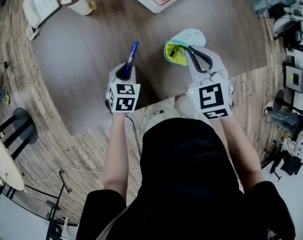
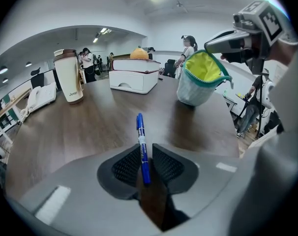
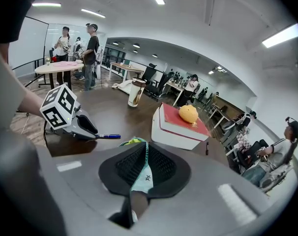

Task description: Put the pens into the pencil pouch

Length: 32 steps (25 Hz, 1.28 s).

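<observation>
Desk (image 1: 81, 59) beneath downward-angled left gripper (image 1: 125, 75)

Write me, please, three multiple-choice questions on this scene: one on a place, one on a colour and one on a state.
1. Where is the blue pen? A. On the red box. B. Between the left gripper's jaws. C. On the floor.
2. What colour is the pouch's lining? A. Yellow. B. Black. C. Red.
3. How is the pouch's mouth? A. Zipped shut. B. Open. C. Folded flat.
Answers: 1 B, it stands between them; 2 A, yellow shows inside; 3 B, the mouth gapes.
</observation>
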Motion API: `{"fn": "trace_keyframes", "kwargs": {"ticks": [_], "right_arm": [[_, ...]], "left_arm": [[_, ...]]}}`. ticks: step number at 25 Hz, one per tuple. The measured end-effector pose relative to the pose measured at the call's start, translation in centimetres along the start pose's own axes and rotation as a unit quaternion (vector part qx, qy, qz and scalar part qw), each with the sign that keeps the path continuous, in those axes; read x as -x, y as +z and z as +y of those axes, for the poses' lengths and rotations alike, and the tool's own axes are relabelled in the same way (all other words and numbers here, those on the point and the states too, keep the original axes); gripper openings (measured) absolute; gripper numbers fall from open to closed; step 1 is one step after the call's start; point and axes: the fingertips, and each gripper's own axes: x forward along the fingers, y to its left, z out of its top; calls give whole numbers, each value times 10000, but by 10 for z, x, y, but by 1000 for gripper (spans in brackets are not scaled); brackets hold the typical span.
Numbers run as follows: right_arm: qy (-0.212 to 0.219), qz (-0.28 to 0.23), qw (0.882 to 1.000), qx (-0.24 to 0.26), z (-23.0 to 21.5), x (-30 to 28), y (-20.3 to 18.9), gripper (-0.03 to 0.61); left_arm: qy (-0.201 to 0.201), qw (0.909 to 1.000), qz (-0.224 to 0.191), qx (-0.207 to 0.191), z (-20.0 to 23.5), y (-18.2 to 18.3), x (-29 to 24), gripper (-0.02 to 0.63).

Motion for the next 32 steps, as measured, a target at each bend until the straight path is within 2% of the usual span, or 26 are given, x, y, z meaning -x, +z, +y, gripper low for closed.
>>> {"fn": "trace_keyframes", "kwargs": {"ticks": [23,32], "right_arm": [[-47,-47,10000,-66,-3,3,-1,25],[-53,-88,9999,-74,-5,6,-3,25]], "left_arm": [[18,9997,238,11,0,-9,-3,37],[-64,9999,100,-44,-9,1,10,36]]}}
